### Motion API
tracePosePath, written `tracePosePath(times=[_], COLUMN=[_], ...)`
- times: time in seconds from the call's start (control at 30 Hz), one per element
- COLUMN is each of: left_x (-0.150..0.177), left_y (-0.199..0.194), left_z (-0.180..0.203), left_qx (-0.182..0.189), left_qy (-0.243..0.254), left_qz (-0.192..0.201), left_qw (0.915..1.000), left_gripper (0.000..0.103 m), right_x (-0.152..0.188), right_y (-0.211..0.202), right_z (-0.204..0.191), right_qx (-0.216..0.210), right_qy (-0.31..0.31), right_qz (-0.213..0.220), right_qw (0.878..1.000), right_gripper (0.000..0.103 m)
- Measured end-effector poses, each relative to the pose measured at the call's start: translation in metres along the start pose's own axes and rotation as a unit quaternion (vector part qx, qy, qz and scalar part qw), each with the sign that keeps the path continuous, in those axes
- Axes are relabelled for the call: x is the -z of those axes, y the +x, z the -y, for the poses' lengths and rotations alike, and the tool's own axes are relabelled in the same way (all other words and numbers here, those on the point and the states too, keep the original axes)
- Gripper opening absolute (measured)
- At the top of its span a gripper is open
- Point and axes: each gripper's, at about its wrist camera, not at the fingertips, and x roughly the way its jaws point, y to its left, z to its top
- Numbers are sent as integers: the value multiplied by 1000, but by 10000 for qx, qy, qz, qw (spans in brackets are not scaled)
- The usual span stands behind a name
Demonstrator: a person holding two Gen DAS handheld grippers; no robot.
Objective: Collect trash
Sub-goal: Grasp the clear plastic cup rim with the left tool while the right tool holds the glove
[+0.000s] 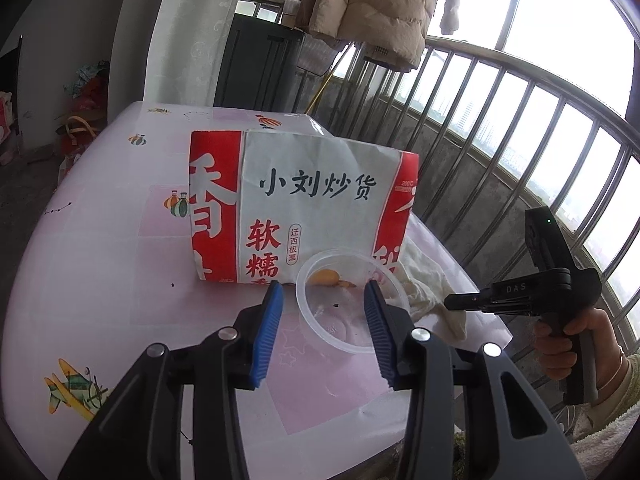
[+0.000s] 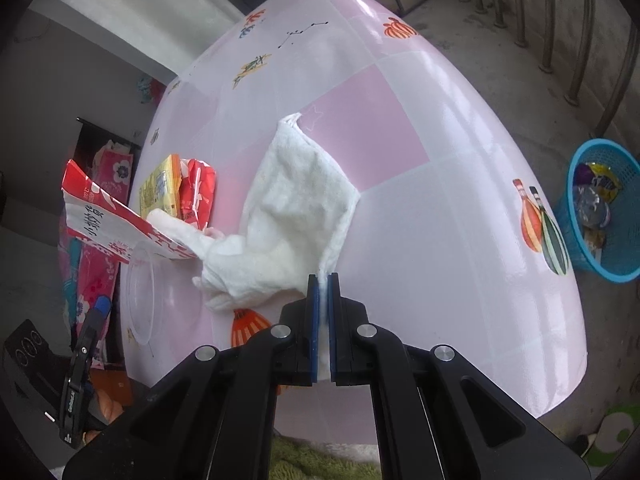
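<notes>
The left gripper (image 1: 324,292) points down at a slant, its blue pads (image 1: 267,332) standing apart with nothing pressed between them. The right gripper (image 2: 323,280), at about 3 o'clock from it, has its pads clamped together on a white cloth (image 2: 296,208). The right hand (image 1: 576,340) wraps the handle; its wrist seems to wear a bangle.

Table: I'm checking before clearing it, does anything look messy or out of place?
Yes. The clear tub holds orange scraps and dark crumbs. A white cloth lies rumpled across the table, one corner pinched in the right gripper. Crumpled wrappers lie behind the paper bag, outside the blue basket on the floor.
</notes>
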Motion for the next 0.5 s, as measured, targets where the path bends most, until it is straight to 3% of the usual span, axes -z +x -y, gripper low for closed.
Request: tracePosePath(times=[0.13,0.2,0.27,0.5], left_x=[-3,-4,-5,-6], left_y=[12,16,19,31], left_z=[3,1,-3,-7], left_qx=[-89,-165,-197,-197], left_qy=[-2,-51,-142,-316], left_qz=[-141,-219,-284,-510], left_qw=[9999,9996,9993,9980], left_gripper=[41,41,41,41], right_x=[-1,-3,-8,-25], right_y=[-8,-17,-23,-12], right_z=[-4,-3,0,1], right_qx=[38,54,28,92], right_qy=[-262,-280,-233,-165], right_qz=[41,230,419,659], right_qw=[9996,9993,9988,9976], right_gripper=[10,31,38,40])
